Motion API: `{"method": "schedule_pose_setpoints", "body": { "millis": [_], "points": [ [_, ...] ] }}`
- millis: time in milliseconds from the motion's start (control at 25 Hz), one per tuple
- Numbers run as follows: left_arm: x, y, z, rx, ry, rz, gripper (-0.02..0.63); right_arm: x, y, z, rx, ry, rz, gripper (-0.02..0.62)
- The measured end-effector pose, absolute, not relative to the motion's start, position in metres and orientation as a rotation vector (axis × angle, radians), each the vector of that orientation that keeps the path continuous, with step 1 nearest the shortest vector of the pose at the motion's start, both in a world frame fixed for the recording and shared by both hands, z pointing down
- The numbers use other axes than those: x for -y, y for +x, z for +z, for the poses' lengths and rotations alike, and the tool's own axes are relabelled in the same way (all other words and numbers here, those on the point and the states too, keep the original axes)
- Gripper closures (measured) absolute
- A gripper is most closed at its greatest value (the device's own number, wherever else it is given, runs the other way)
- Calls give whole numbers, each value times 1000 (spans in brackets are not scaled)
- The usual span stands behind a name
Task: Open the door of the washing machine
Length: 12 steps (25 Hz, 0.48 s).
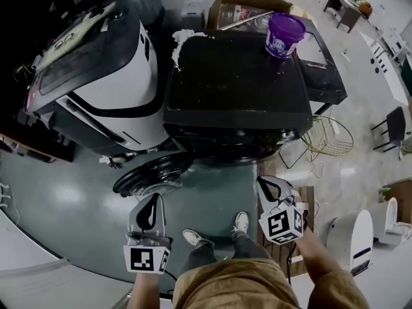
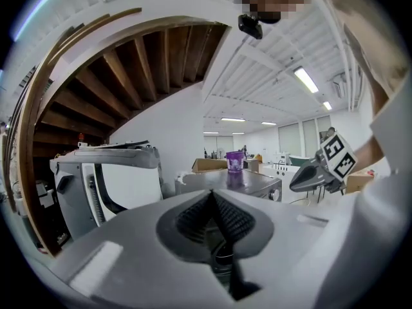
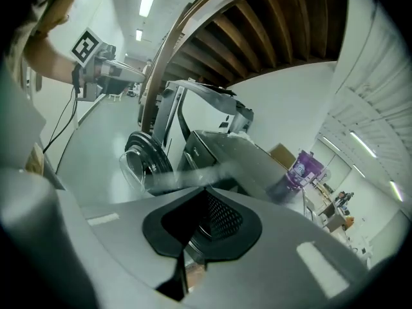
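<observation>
The black front-loading washing machine (image 1: 232, 89) stands in the middle, seen from above. Its round glass door (image 1: 151, 172) hangs swung open to the left of the front. Both grippers float over the floor in front of the machine, touching nothing. My left gripper (image 1: 156, 197) is below the open door, jaws together and empty. My right gripper (image 1: 261, 180) is at the machine's front right corner, also shut and empty. In the right gripper view the open door (image 3: 145, 163) and the machine (image 3: 232, 153) lie beyond the closed right gripper (image 3: 205, 195). In the left gripper view the left gripper (image 2: 211, 198) points at the machine (image 2: 238, 182).
A purple bucket (image 1: 284, 34) sits on the machine's top, back right. A white and black appliance (image 1: 96, 76) stands close on the left. A cardboard box (image 1: 241, 8) is behind, a wire basket (image 1: 328, 137) on the right. The person's shoes (image 1: 193, 238) are on the grey floor.
</observation>
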<state>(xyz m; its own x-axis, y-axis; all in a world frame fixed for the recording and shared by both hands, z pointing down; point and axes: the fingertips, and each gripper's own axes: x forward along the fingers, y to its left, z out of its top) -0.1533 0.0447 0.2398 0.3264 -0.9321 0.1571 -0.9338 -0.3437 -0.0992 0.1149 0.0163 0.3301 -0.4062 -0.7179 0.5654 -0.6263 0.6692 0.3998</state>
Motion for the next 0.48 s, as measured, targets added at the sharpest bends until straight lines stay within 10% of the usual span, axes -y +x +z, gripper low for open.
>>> {"method": "schedule_pose_setpoints", "body": {
  "millis": [480],
  "points": [
    [-39,-135,200,1863,2566,270,546,-36,176,285,2133,1175,-145,591]
  ]
}}
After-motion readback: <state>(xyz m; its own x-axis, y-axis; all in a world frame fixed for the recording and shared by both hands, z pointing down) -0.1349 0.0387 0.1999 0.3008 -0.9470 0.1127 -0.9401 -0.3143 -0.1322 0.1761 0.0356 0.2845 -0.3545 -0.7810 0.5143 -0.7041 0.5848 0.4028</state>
